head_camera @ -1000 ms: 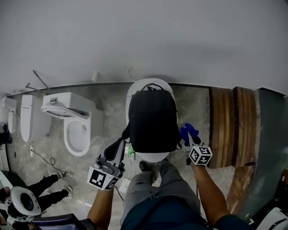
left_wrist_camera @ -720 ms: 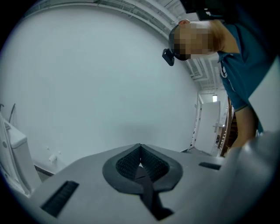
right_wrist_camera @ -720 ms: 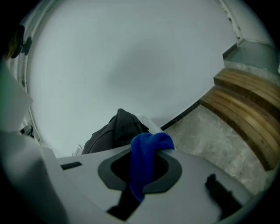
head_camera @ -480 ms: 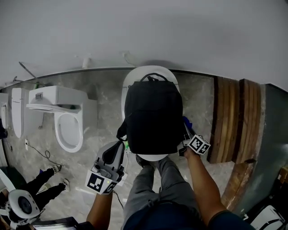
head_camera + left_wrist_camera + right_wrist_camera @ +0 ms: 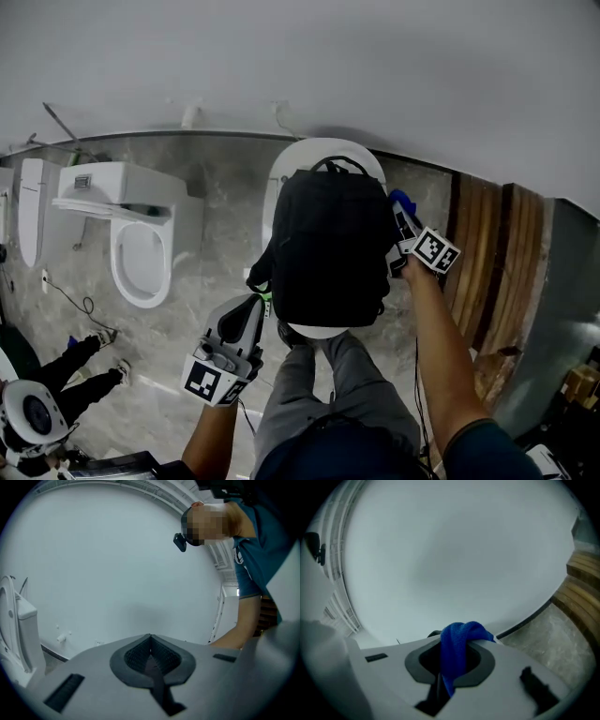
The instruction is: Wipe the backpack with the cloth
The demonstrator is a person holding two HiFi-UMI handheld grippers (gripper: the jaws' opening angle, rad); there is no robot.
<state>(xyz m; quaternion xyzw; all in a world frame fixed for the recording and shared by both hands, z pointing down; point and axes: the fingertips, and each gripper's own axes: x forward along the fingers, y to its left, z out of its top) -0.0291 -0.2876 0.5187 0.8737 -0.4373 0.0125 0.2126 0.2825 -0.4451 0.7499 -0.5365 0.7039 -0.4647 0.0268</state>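
Black backpack (image 5: 328,244) lies on a white oval lid (image 5: 282,180), carry handle toward the wall. Right gripper (image 5: 404,219) sits at the bag's upper right edge, jaws pinching a blue cloth (image 5: 459,644). Left gripper (image 5: 247,311) hangs by the lower left corner, jaws pressed together, nothing between them.

My judgement: keep that pinch firm and drag the cloth flat along the panel. Steady the bag with the left so it does not slide.

teal shirt (image 5: 342,448), grey trousers (image 5: 305,384); left tool (image 5: 258,299) and right tool (image 5: 401,214) carry checkered marker cubes (image 5: 214,380).
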